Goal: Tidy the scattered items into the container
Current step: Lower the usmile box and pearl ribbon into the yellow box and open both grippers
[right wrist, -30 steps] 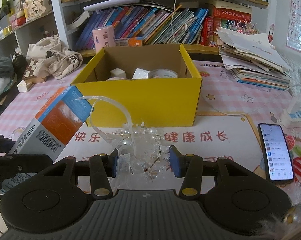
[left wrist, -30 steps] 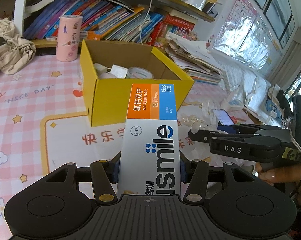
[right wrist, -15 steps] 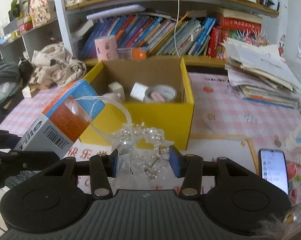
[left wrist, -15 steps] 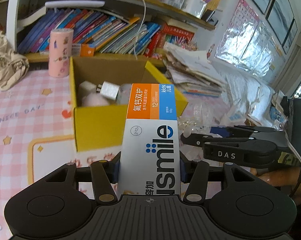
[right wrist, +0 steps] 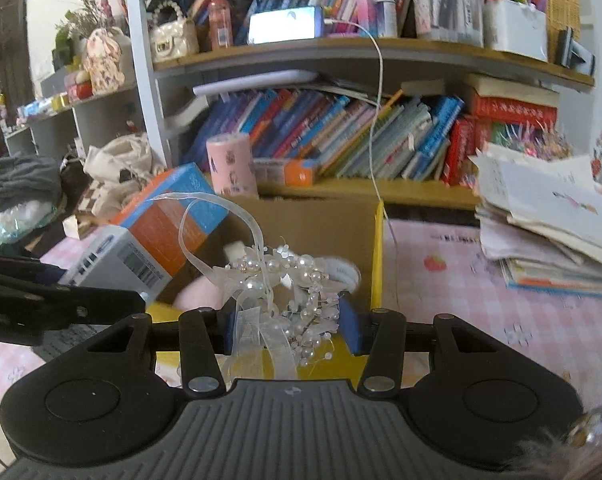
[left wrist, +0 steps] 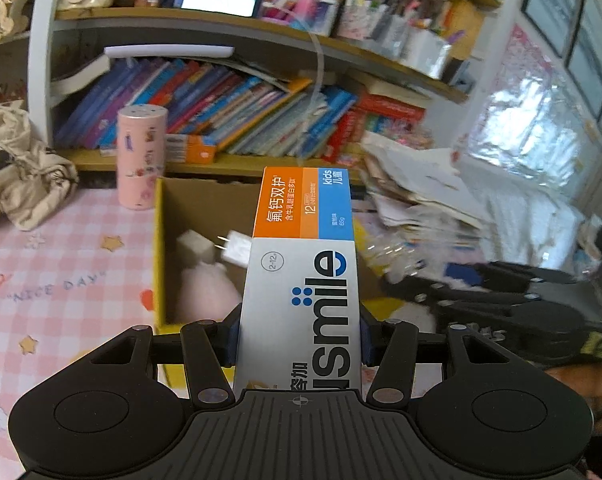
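Your left gripper (left wrist: 299, 332) is clamped on the toothpaste box (left wrist: 303, 276); your right gripper (right wrist: 289, 326) pinches the pearl headpiece (right wrist: 285, 292). Both sit mid-frame over the yellow box (left wrist: 159, 248): the drop step. Lower each inside before you let go.
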A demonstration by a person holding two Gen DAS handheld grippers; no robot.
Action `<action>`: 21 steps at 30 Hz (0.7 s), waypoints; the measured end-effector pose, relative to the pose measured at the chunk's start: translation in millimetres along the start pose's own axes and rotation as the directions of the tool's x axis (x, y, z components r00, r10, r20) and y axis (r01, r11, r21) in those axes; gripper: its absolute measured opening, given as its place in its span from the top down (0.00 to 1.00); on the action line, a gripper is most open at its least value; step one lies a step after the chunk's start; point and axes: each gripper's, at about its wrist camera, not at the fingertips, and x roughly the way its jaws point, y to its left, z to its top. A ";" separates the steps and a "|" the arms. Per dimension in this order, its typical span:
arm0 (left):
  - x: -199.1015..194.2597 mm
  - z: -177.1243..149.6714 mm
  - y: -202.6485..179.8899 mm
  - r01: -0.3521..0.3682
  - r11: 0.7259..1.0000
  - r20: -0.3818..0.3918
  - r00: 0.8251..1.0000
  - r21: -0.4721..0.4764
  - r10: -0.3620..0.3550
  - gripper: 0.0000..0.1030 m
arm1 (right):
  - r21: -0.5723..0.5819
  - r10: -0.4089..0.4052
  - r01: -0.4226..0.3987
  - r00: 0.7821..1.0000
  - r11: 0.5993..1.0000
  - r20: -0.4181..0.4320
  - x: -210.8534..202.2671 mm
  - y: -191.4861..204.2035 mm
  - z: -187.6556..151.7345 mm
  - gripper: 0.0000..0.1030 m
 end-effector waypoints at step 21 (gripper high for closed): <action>116.3 50.0 23.6 -0.156 0.985 -0.124 0.979 0.068 0.164 0.50 | -0.149 0.039 -0.065 0.985 0.987 -0.170 147.3 -20.3 46.9 0.55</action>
